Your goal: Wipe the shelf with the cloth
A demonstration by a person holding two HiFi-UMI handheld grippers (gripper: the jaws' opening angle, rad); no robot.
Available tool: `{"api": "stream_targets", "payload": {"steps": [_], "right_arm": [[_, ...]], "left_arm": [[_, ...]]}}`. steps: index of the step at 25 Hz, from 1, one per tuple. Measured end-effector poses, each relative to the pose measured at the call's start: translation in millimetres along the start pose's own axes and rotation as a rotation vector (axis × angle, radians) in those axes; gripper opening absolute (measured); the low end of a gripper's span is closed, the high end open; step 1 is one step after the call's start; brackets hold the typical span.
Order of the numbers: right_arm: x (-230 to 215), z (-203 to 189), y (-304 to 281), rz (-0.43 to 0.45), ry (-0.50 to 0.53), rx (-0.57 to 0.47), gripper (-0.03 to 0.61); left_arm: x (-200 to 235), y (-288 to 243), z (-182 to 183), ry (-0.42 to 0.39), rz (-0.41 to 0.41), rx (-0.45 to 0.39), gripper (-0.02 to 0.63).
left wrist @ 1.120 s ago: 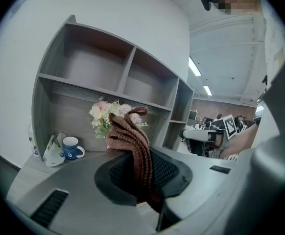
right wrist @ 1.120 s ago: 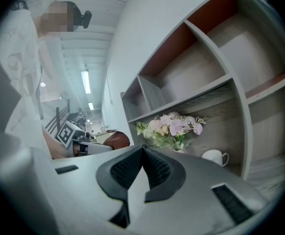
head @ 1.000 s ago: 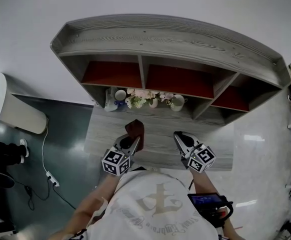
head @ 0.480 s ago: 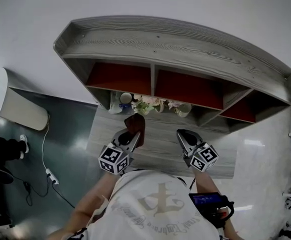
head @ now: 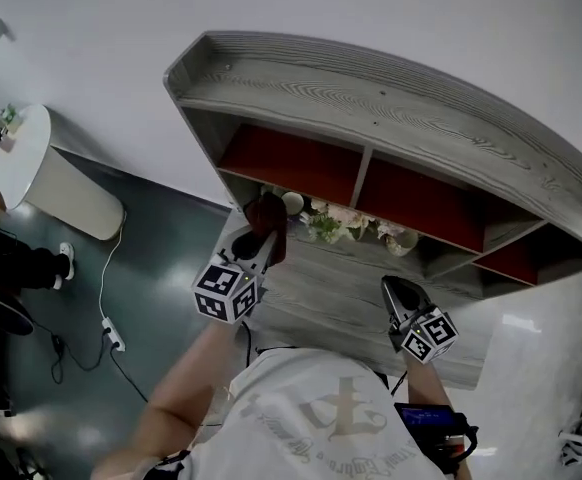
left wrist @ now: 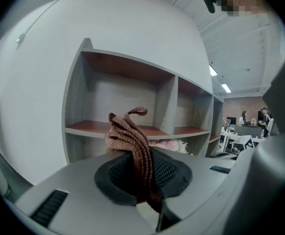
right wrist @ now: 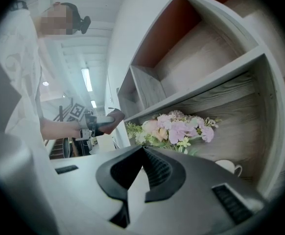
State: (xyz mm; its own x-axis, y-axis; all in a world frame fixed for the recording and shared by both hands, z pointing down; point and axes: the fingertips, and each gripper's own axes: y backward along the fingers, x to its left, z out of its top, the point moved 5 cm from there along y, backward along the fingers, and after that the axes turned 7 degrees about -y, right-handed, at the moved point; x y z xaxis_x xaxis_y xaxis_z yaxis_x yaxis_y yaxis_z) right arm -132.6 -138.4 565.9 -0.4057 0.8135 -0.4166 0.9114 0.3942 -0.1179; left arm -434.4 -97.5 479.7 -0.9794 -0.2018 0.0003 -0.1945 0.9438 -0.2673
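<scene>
1. The grey wood-grain shelf (head: 391,98) runs from the upper middle of the head view down to the right edge. It has red-floored compartments under its top board and a lower open level beneath them. In the left gripper view the shelf (left wrist: 128,97) fills the middle of the frame.
2. The grey counter (head: 341,298) below the shelf lies across the centre of the head view.
3. The person's pale printed shirt (head: 321,418) takes up the bottom middle.
4. A white round-topped stand (head: 41,168) sits on the dark floor at the upper left.
5. The left gripper (head: 261,243) is left of centre, raised toward the shelf's left end. Its own view shows the left gripper (left wrist: 142,175) clenched on the cloth.
6. The right gripper (head: 396,288) is lower right of centre, over the counter. Its own view shows the right gripper (right wrist: 142,173) pressed closed with nothing between the jaws.
7. The brown knitted cloth (head: 268,213) sticks up from the left jaws, just in front of the leftmost red compartment's lower edge. In the left gripper view the cloth (left wrist: 132,146) bunches at centre.
8. Pink and white flowers (head: 336,223) stand on the lower level, centre frame.
9. A white cup (head: 293,203) sits just left of the flowers.
</scene>
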Motion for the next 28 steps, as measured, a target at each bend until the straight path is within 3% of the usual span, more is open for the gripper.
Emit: {"api": "stream_targets", "payload": {"steps": [6, 15, 21, 28], "right_arm": [[1.0, 3.9, 11.7, -0.02, 0.006, 0.01, 0.005], [-0.7, -0.3, 25.0, -0.053, -0.006, -0.006, 0.005], [-4.1, -4.9, 34.7, -0.08, -0.015, -0.01, 0.005], [-7.3, -3.0, 46.7, -0.105, -0.016, -0.048, 0.005]], "left_arm": [[42.6, -10.0, 20.7, -0.042, 0.137, 0.065, 0.069], [102.2, -42.6, 63.4, -0.177, 0.304, 0.174, 0.069], [128.9, -81.6, 74.4, -0.28, 0.365, 0.266, 0.07], [141.9, -106.0, 63.5, -0.308, 0.409, 0.372, 0.071]]}}
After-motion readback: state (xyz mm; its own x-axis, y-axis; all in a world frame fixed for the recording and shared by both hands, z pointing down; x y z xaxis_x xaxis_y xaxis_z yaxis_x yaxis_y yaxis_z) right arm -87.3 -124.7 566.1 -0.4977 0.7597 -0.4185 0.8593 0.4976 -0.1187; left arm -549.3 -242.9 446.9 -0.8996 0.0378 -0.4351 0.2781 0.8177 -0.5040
